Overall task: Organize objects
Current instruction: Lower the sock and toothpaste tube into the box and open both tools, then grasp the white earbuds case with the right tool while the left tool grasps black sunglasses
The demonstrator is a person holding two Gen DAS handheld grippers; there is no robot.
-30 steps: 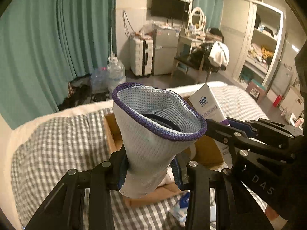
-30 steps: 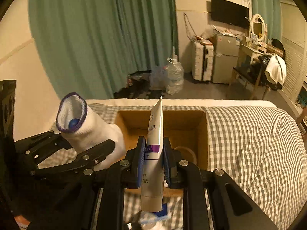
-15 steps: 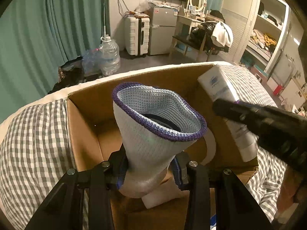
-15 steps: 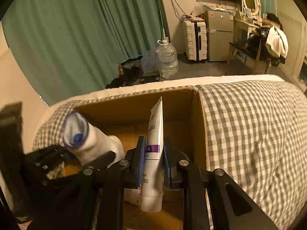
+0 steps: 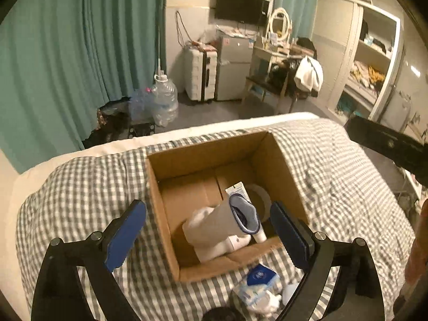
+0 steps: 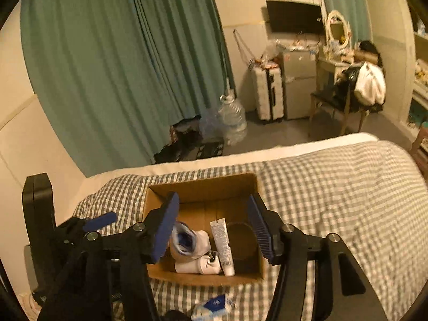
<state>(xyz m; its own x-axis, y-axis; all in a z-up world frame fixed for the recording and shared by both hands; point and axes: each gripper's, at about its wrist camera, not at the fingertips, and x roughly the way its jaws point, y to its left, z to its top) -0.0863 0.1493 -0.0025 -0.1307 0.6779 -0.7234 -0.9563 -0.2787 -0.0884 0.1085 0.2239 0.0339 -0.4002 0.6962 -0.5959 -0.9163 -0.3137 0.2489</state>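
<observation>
Both loads have left the jaws since half a second ago: the sock [image 5: 227, 224], then clamped upright in the left gripper [image 5: 208, 230], now lies on its side inside the cardboard box [image 5: 203, 157], its purple-trimmed cuff turned toward the box's right wall, and the tube [image 6: 223, 243] that the right gripper [image 6: 214, 227] held now lies flat on the box floor just beside the sock, cap end toward the near wall. Both cameras have also drawn back and up, so the whole box shows again on the checked bedspread [image 5: 80, 187]. For the task, this reads as two items put away in one go; the drop looks complete, since neither thing leans on the rim. A white bottle-like object [image 6: 198, 266] lies under or against the sock, and a round ring-shaped thing [image 6: 239, 236] sits at the right side of the box floor; what that is cannot be told. The left gripper's jaws stand spread wide, blue pads [image 5: 125, 235] well apart, holding and touching nothing, with the box seen between them. The right gripper's jaws are likewise released and wide, empty, hanging above the near half of the box. A blue-and-white packet [image 5: 258, 281] lies on the bedspread just outside the near wall, probably the next thing to collect.
</observation>
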